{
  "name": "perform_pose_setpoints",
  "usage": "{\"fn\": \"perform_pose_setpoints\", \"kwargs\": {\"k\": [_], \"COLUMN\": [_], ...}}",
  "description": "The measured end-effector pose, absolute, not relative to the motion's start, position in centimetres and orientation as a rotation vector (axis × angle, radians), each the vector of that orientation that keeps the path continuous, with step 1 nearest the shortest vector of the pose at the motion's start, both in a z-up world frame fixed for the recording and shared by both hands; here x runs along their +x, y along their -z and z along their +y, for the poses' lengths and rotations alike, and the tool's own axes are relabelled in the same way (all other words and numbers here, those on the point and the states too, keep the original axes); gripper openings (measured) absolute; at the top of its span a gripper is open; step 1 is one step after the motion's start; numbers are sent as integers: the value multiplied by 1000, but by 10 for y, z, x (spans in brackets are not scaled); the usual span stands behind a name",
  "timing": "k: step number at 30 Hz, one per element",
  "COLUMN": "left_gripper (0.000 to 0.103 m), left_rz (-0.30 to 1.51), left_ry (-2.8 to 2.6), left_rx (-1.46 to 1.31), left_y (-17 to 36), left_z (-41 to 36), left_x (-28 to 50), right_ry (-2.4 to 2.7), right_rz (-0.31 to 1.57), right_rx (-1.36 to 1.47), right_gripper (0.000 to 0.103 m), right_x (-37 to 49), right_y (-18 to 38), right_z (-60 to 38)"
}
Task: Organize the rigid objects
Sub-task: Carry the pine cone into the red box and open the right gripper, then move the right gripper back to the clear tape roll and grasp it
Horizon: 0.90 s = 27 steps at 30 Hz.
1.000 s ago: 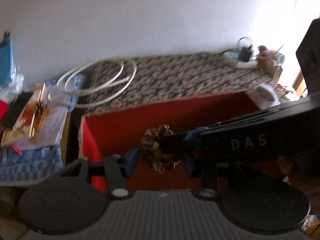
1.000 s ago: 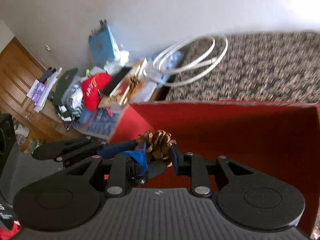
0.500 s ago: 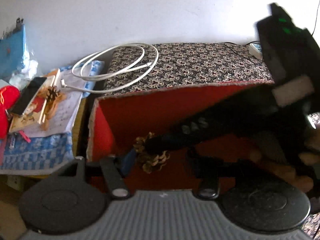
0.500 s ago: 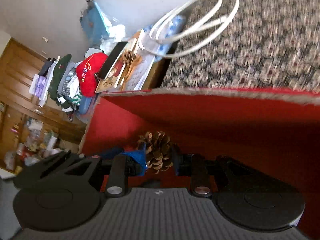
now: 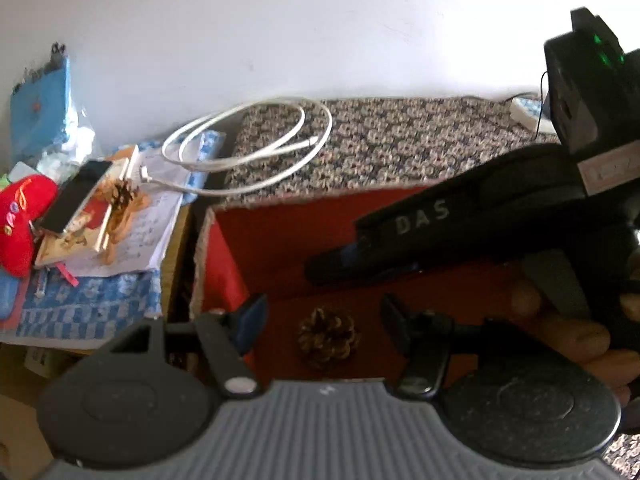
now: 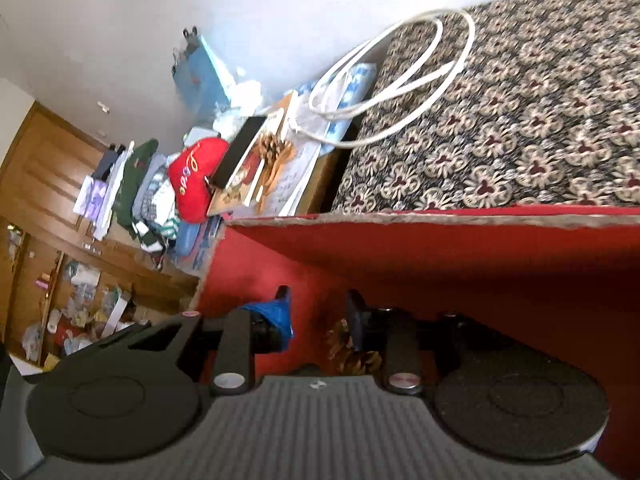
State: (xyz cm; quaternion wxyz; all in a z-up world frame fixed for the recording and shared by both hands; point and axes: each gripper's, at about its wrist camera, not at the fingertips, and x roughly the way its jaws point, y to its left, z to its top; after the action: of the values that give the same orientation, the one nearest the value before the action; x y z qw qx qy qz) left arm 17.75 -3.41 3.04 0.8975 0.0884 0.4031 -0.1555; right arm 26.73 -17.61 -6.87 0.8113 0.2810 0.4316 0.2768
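Note:
A brown pine cone (image 5: 327,338) lies on the floor of the red box (image 5: 256,236). My left gripper (image 5: 322,312) is open above it, fingers apart on either side. The right gripper's body (image 5: 460,236) reaches across the box from the right, labelled DAS. In the right wrist view my right gripper (image 6: 318,312) is open inside the red box (image 6: 480,264), and the pine cone (image 6: 352,354) lies loose below its right finger. A second pine cone (image 5: 122,194) sits on a book at left.
A coiled white cable (image 5: 256,148) lies on the patterned cloth (image 5: 400,140) behind the box. Left of the box are papers, a phone (image 5: 78,196), a red heart cushion (image 5: 20,220) and a blue checked cloth (image 5: 80,304). A white wall stands behind.
The pine cone was held between the right gripper's fingers over the box. Both grippers opened and the cone now lies on the box floor.

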Motion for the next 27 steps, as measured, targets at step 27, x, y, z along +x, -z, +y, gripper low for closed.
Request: {"fn": "perform_pose_setpoints", "kwargs": {"k": [27], "left_gripper": [67], "left_rz": [821], "left_ry": [276], "left_rx": [293], "left_y": [-82], "left_z": [-22], "left_x": [60], "right_ry": [-450], "right_rz": [665], "right_rx": [673], "right_gripper": [14], "right_x": [91], "right_y": [22], "right_z": [-174]}}
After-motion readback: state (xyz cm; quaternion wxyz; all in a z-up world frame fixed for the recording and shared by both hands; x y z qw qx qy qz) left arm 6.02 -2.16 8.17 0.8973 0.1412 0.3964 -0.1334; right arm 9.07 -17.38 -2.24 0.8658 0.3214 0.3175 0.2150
